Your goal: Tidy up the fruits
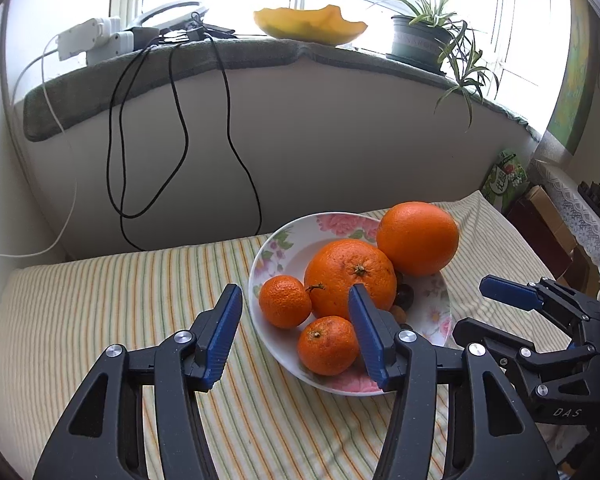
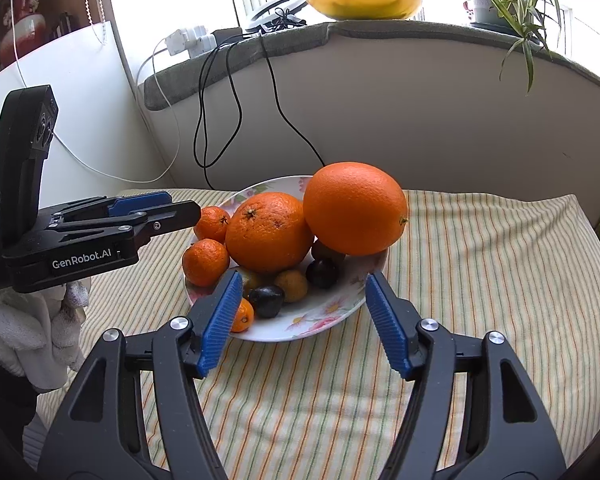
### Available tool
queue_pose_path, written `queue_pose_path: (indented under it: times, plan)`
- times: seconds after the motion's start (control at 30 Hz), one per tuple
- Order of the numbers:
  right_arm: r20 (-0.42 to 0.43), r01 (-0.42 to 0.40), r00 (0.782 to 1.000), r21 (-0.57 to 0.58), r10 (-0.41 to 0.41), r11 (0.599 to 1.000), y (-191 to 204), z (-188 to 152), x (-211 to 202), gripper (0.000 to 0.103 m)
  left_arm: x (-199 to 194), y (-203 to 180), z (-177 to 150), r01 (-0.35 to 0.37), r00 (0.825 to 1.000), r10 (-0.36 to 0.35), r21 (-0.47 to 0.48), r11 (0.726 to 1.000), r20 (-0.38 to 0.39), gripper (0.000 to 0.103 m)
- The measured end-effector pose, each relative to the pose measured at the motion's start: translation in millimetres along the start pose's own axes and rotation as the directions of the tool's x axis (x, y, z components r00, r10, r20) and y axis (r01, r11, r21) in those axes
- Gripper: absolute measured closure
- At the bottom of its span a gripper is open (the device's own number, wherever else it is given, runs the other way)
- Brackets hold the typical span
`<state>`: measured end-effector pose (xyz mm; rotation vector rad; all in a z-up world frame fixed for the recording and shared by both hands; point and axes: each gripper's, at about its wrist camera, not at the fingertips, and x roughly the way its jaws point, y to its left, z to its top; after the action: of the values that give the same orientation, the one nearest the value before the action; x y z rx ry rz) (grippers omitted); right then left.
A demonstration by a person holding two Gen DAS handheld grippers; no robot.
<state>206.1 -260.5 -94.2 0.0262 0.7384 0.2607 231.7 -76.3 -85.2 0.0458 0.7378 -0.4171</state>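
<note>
On the striped cloth of the counter (image 2: pixel 480 280) sat a floral plate (image 2: pixel 320 316) heaped with fruit. Two large oranges (image 2: pixel 354 208) with pebbled, glossy skin lay on top, the biggest leaning over the far rim. Small mandarins (image 2: pixel 204 262) crowded the left side of the plate, and dark plums (image 2: pixel 266 300), a yellowish fruit (image 2: pixel 292 286) and a tiny kumquat (image 2: pixel 242 316) lay low at the front. The left tool (image 1: pixel 294 328) was spread, its blue pads either side of the mandarins and gripping nothing. The right tool (image 2: pixel 300 308) was spread wide before the plate, empty.
</note>
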Motion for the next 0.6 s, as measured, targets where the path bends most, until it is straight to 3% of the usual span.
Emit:
queue_pose_path:
  times: [0.1, 0.17, 0.37, 0.6]
  plan:
    - [0.012, 0.0, 1.0, 0.0, 0.0, 1.0, 2, -2, -10, 0.029, -13, -3, -5, -0.003, 1.0, 0.003, -0.003, 1.0, 0.02, 0.045]
    - [0.021, -0.001, 1.0, -0.003, 0.001, 1.0, 5, -4, -16, 0.024, -22, -4, -8, -0.007, 0.999, 0.007, -0.006, 1.0, 0.033, 0.037]
    - [0.051, 0.012, 0.999, 0.006, -0.012, 1.0, 7, -12, -38, 0.015, -50, -6, -18, -0.045, 0.996, 0.047, -0.03, 0.999, 0.072, 0.031]
    - [0.091, 0.046, 0.995, -0.028, -0.044, 0.999, 17, -18, -60, 0.011, -81, -16, -33, -0.101, 0.988, 0.104, -0.038, 0.994, 0.112, 0.022]
